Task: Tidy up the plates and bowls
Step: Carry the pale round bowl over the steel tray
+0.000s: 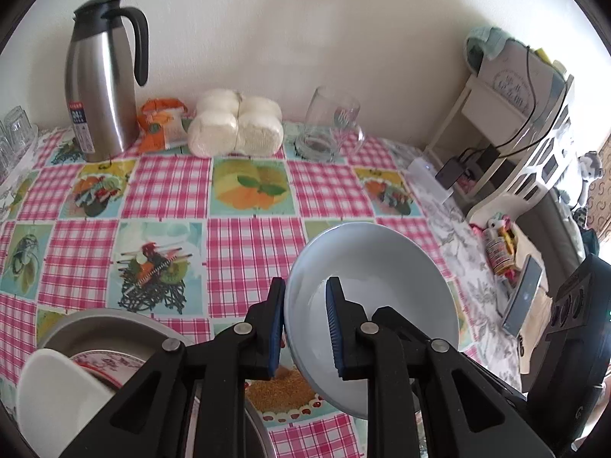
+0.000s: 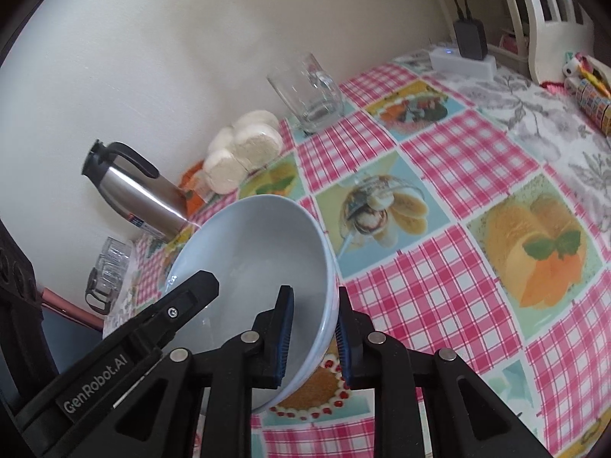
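A pale blue bowl [image 1: 378,267] is held tilted above the checked tablecloth. My left gripper [image 1: 305,328] pinches its left rim, one pad outside and one inside. My right gripper [image 2: 315,337] pinches the opposite rim of the same bowl [image 2: 259,252] in the same way. The left gripper's finger shows in the right wrist view at the lower left [image 2: 145,336]. At the lower left of the left wrist view a metal basin [image 1: 95,328] holds a floral plate [image 1: 110,362] and a white bowl [image 1: 49,400].
A steel thermos jug [image 1: 99,87], an orange packet [image 1: 160,122], a pack of white rolls [image 1: 236,126] and a glass mug [image 1: 332,126] stand along the wall. Glasses [image 1: 15,133] stand at the far left. A white shelf [image 1: 515,133] stands right of the table.
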`<state>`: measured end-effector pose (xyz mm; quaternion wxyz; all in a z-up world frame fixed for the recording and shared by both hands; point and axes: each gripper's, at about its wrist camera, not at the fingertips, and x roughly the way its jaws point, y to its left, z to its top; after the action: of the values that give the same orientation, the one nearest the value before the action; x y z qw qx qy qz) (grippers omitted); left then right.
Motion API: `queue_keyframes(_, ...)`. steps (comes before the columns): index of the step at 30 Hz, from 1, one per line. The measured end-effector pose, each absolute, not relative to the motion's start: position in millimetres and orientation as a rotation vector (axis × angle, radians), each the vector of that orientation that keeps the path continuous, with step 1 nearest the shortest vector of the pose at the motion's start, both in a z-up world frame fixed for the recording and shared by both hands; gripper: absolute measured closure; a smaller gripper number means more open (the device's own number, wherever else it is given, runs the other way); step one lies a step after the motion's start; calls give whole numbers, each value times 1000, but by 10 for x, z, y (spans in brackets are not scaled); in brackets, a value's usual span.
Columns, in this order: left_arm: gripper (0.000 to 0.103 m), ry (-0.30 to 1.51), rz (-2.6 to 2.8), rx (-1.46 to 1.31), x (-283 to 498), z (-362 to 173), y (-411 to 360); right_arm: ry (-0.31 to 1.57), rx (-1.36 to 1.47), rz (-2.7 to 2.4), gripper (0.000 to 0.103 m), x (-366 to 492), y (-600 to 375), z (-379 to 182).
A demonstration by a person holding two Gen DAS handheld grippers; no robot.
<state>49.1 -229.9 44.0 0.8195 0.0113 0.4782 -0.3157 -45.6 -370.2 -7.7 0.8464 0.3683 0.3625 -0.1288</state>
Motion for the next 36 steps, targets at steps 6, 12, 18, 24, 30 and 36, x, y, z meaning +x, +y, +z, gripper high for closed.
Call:
queue_keyframes(6,83,962,-686,-11,462,775,-2091,692,742,-246,80,-507,-3542,323)
queue_keyframes(12,83,901,-686,-30,417,1052,-1841,651,719,-206,80,-574,-3318,584)
queue_keyframes(18,83,883,-667,-56,404,1170,-1580,629,696,-177,80,-564,-3099,747)
queue_keyframes(24,83,871,-646,-103,397,1273,-1299,632,684,-141,80,-533,-2890,823)
queue_keyframes(30,83,864,-615,-124,380,1313,-1057,633,661,-108,80,-517,-2661,898)
queue_keyframes(36,83,869,-583,-144,368,1274,-813,651,642,-77,80,-482,-2431,892)
